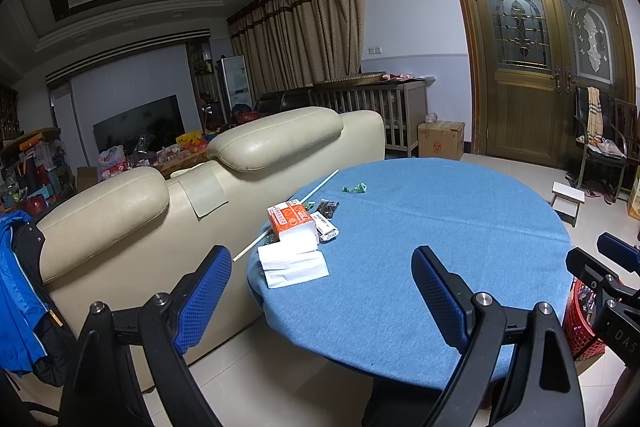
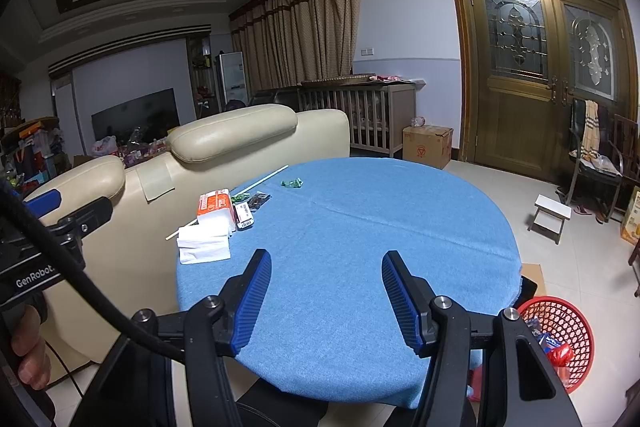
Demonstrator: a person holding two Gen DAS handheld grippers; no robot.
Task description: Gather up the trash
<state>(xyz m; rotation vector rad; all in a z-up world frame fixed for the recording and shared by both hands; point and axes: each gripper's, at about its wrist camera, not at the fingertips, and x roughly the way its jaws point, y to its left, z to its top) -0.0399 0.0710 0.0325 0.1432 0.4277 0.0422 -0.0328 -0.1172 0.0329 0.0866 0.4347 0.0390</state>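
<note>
**2 tools open and empty; trash lies at the far-left edge of the worktop**

Both tools hover short of the round worktop [image 2: 340, 227] with nothing gripped. The left tool [image 1: 322, 291] has its blue ribbed pads spread wide; the right tool [image 2: 326, 297] likewise stands apart.

Trash location: a green crumpled wrapper [image 2: 292, 183] lies alone on the blue cloth. Nearby, clustered at the rim, are a dark wrapper [image 2: 259, 201], a white labelled packet [image 2: 243, 217], an orange tissue pack [image 2: 214, 207], loose white tissues [image 2: 204, 247] and a thin white rod [image 2: 240, 193] overhanging the edge. A red mesh basket [image 2: 568, 323], already holding litter, stands on the floor at the right.

Risks, as judged:
- Wrappers are thin, glossy and flat; pads may slide over them or pinch the woven cloth instead, dragging it.
- The tissues are soft and light; a brush could push them off the rim.
- The rod is slender and could roll away.
- The basket sits low and well apart from the trash; a weak grip could drop items on the tiled floor.
</note>
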